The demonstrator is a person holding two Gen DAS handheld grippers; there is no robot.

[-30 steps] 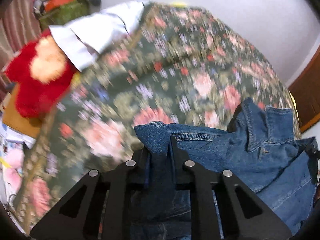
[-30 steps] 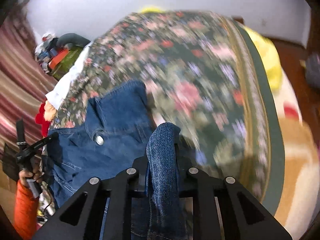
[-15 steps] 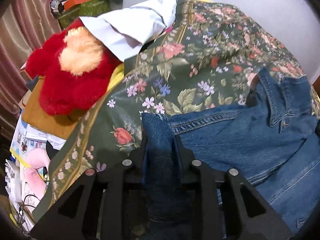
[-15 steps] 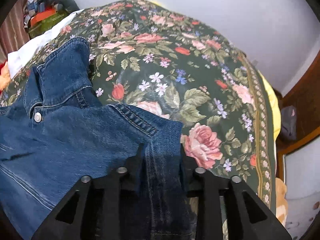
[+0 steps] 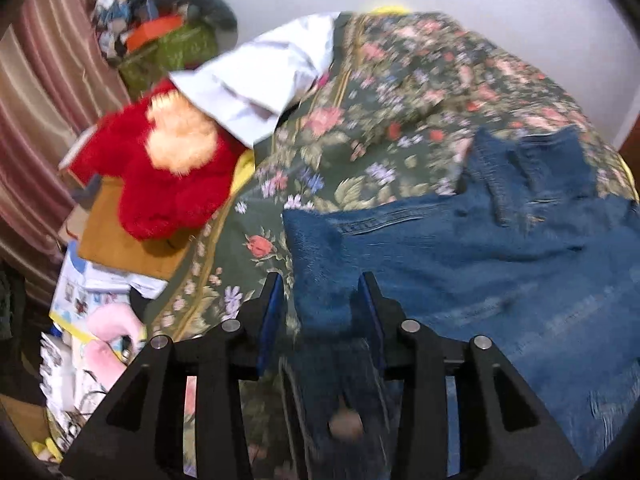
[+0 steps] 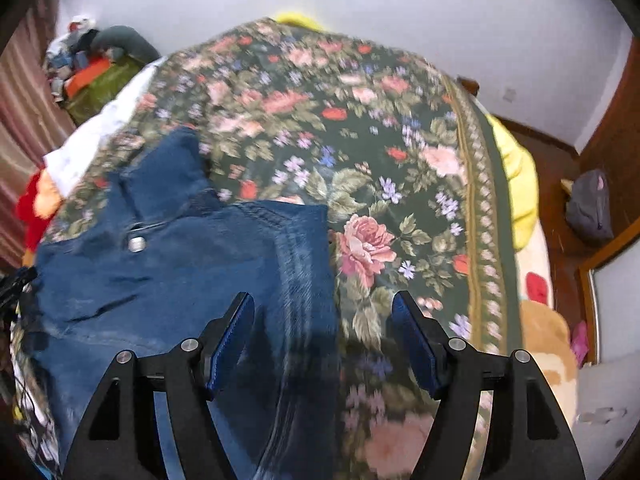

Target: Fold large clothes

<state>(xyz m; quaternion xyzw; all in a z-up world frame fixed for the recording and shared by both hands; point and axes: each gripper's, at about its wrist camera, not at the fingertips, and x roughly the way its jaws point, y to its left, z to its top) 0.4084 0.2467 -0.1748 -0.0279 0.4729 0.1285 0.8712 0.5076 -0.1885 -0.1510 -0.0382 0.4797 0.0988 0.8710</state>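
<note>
A blue denim jacket [image 5: 480, 264] lies spread on the floral bedspread [image 5: 400, 92], collar toward the far side. In the right wrist view the jacket [image 6: 180, 264] shows its collar and a metal button. My left gripper [image 5: 322, 284] is open, its jaws apart around the jacket's left shoulder corner without pinching it. My right gripper [image 6: 323, 304] is open wide above the jacket's right shoulder edge, holding nothing.
A red plush toy [image 5: 160, 176] and a white shirt [image 5: 264, 84] lie at the bed's left edge. Boxes and clutter sit on the floor below them. A yellow blanket [image 6: 516, 184] and a wooden door frame are on the right.
Both grippers opened and let go of the denim shoulder corners they held. The jacket now lies flat on the bed, and both grippers have drawn back a little.
</note>
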